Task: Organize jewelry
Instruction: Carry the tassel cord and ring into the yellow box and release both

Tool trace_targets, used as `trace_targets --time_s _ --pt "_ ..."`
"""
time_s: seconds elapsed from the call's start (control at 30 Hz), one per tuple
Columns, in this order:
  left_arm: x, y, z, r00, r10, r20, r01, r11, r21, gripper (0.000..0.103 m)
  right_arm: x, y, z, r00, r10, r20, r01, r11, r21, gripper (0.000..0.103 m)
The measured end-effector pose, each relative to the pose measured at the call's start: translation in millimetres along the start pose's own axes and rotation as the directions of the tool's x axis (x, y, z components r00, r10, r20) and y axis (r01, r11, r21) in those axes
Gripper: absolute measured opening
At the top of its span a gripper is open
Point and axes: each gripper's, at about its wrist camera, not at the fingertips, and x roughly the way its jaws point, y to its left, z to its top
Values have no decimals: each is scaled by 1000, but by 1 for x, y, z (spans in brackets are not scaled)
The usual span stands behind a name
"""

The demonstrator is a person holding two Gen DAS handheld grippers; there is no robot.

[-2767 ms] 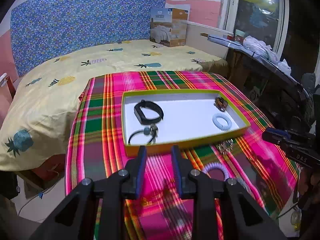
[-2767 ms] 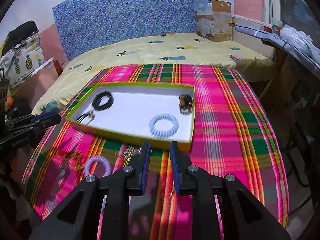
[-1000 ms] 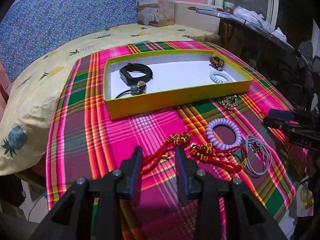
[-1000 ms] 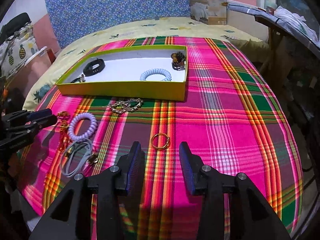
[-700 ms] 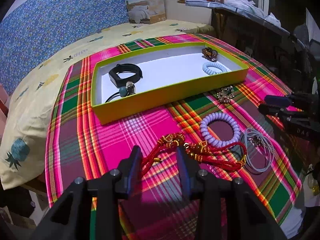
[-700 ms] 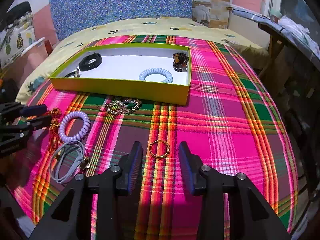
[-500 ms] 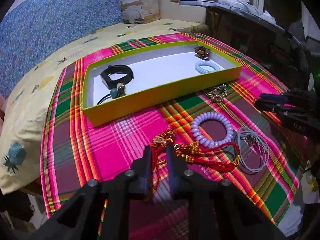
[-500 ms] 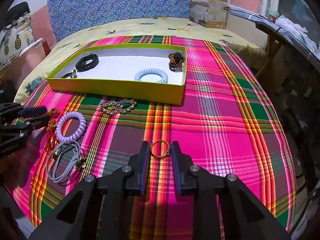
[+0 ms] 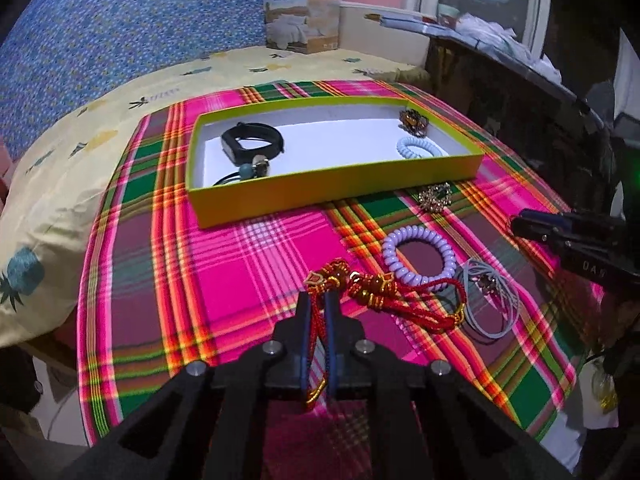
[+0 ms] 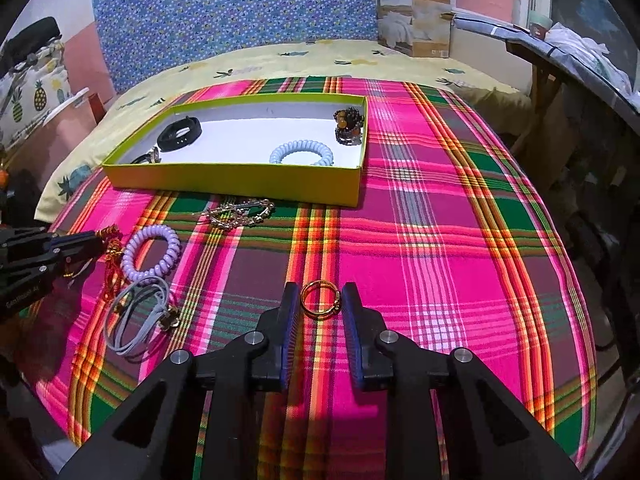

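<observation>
Pinching the red cord bracelet, the left gripper hides most of the strand between its nearly closed pads, which have just been closing; whether the cord's far loops have left the plaid cloth is hard to tell. Only the right wrist view shows the gold ring held on edge between the right gripper's narrowed jaws; the green box beyond half-hides a black band behind its wall.
</observation>
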Motion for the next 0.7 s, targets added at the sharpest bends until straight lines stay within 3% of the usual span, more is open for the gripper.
trace_targets --time_s 0.4,0.7 --pt "-23 5 7 998 -18 59 22 997 -71 7 -23 3 3 998 38 58 -40 999 18 22" --pt "-25 -2 38 995 -27 94 33 998 -58 7 -28 11 23 994 62 89 -61 998 -15 22"
